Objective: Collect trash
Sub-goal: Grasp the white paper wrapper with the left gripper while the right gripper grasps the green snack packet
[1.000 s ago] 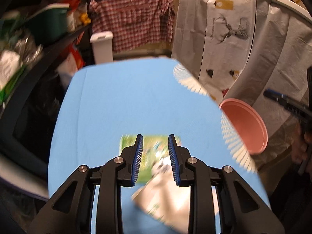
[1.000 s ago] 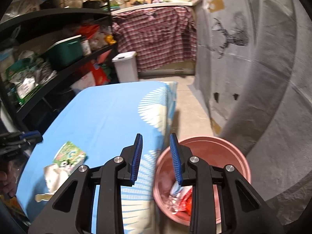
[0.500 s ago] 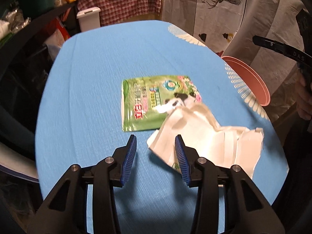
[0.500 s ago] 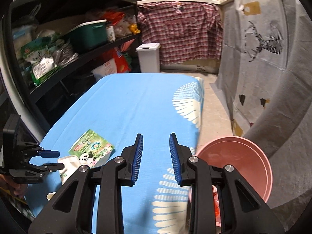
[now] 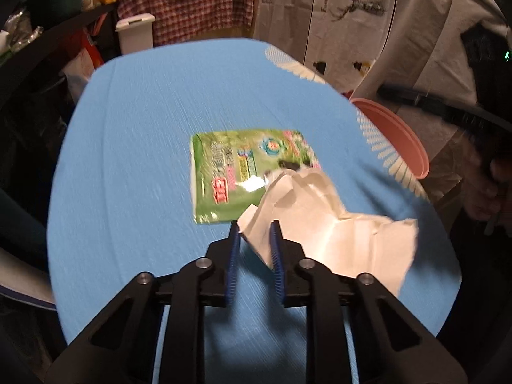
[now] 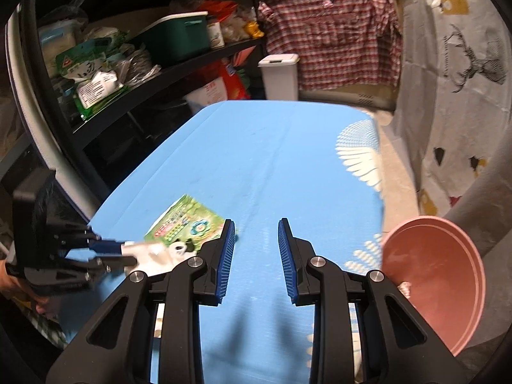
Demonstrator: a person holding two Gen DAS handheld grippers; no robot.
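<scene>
A crumpled white paper wrapper [image 5: 326, 224] lies on the blue table [image 5: 144, 160], partly over a green snack packet [image 5: 236, 176]. My left gripper [image 5: 254, 233] has its fingers around the wrapper's near corner, close to it but with a gap still showing. In the right wrist view the left gripper [image 6: 108, 252] sits at the wrapper [image 6: 153, 252] beside the green packet [image 6: 188, 224]. My right gripper [image 6: 256, 233] is open and empty above the table. A pink bucket [image 6: 432, 272] stands off the table's right edge; it also shows in the left wrist view [image 5: 393, 134].
Black shelves [image 6: 128, 64] full of packets and a green box line the left side. A white bin [image 6: 280, 76] and a plaid shirt [image 6: 332, 35] stand beyond the far table end. A deer-print sheet [image 6: 464, 64] hangs on the right.
My left gripper has narrowed and moved onto the white wrapper's corner. My right gripper has swung left from over the bucket to over the table and has opened wider.
</scene>
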